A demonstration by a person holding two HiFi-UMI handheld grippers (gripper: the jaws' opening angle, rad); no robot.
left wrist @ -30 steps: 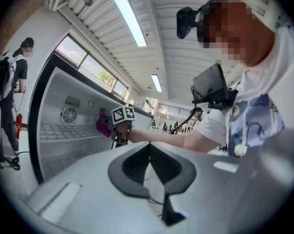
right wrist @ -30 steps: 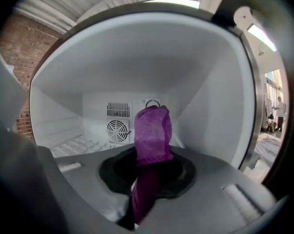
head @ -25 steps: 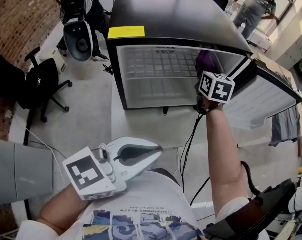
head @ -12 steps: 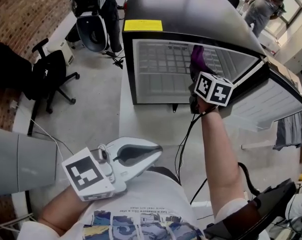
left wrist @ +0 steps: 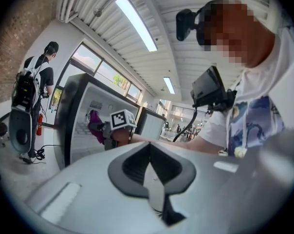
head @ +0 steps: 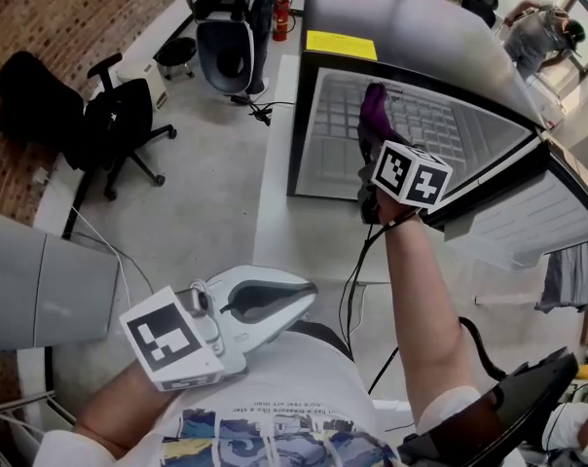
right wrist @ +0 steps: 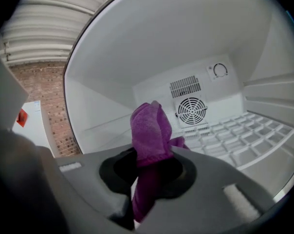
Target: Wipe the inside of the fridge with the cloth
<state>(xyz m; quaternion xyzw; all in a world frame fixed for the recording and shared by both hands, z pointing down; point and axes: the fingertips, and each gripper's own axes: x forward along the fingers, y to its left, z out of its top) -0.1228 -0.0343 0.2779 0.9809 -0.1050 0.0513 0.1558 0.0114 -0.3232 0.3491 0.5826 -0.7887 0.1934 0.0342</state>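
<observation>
Between the clenched jaws of my right gripper (right wrist: 148,175) sits the purple cloth (right wrist: 148,128), bunched and standing proud of the tips so that fabric, not plastic, should meet the liner first. It hangs at the mouth of the fridge (head: 421,27), facing the back wall's fan grille (right wrist: 191,110) and dial (right wrist: 220,69), apparently touching neither. My left gripper (head: 299,288) rests closed and empty by my chest (out of the way, I'd say). A yellow label (head: 341,44) on the fridge's top edge is too small to read.
</observation>
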